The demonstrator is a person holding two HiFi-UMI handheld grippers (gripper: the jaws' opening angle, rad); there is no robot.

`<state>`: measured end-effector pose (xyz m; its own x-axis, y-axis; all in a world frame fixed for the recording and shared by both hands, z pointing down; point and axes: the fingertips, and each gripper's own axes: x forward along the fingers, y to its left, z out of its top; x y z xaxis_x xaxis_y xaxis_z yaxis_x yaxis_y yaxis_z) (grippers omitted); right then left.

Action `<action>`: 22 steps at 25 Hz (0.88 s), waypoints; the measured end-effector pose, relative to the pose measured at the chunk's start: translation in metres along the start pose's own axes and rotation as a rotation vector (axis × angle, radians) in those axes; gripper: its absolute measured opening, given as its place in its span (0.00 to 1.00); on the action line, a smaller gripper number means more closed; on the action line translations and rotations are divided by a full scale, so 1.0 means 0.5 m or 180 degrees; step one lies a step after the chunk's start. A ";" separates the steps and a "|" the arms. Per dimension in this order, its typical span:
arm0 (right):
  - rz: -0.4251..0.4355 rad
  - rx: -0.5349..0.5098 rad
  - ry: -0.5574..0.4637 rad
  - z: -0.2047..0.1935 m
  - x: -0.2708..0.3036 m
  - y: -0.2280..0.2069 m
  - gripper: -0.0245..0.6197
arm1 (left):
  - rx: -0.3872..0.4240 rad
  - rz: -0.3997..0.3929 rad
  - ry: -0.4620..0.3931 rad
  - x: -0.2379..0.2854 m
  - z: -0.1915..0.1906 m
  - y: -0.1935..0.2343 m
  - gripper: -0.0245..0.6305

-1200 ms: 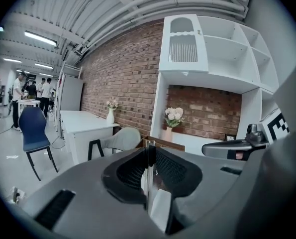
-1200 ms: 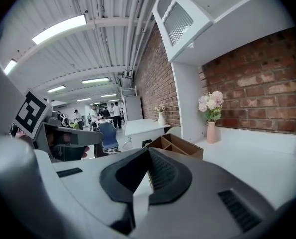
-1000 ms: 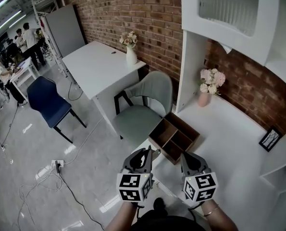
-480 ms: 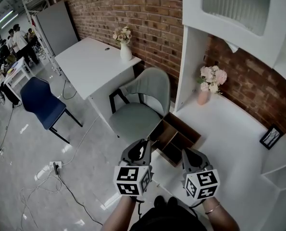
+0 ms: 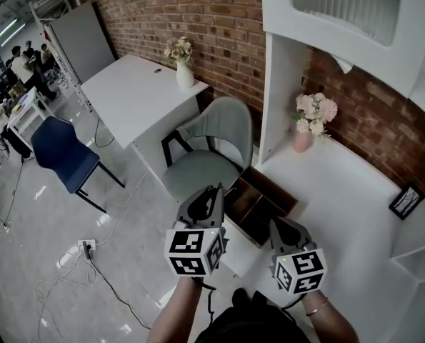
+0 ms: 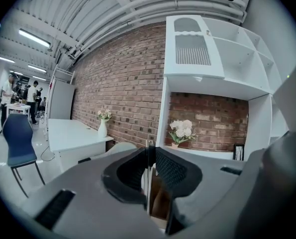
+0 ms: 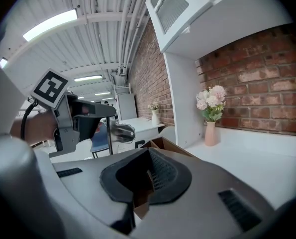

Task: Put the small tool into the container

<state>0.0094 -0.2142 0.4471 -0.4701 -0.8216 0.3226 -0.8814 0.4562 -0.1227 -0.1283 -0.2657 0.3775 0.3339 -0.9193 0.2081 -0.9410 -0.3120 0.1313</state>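
metal small tool [image 6: 148, 157] pinched in left claw [image 6: 149, 152] | just beside wooden container [image 5: 269, 186] | right claw [image 7: 148, 171] closed, empty

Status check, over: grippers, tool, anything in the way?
Left gripper shut on small tool. Right gripper shut, empty. Small tool not yet in container, just ahead at desk edge. Nothing seen blocking.
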 end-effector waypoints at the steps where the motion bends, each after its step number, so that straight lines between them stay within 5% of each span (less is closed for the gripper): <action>1: 0.0003 0.0006 0.0001 -0.001 0.001 -0.002 0.04 | 0.0012 -0.0007 -0.0017 0.008 0.007 -0.003 0.15; 11: 0.0012 0.0040 0.0049 -0.011 0.017 -0.022 0.04 | 0.0024 -0.0121 -0.0062 0.081 0.028 -0.031 0.15; 22: -0.0004 0.0073 0.0078 -0.017 0.030 -0.040 0.04 | -0.0074 -0.0125 0.0131 0.120 -0.038 -0.028 0.15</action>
<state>0.0203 -0.2328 0.4625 -0.4680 -0.8134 0.3455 -0.8829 0.4470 -0.1438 -0.0939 -0.3121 0.4064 0.3732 -0.8956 0.2421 -0.9256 -0.3417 0.1626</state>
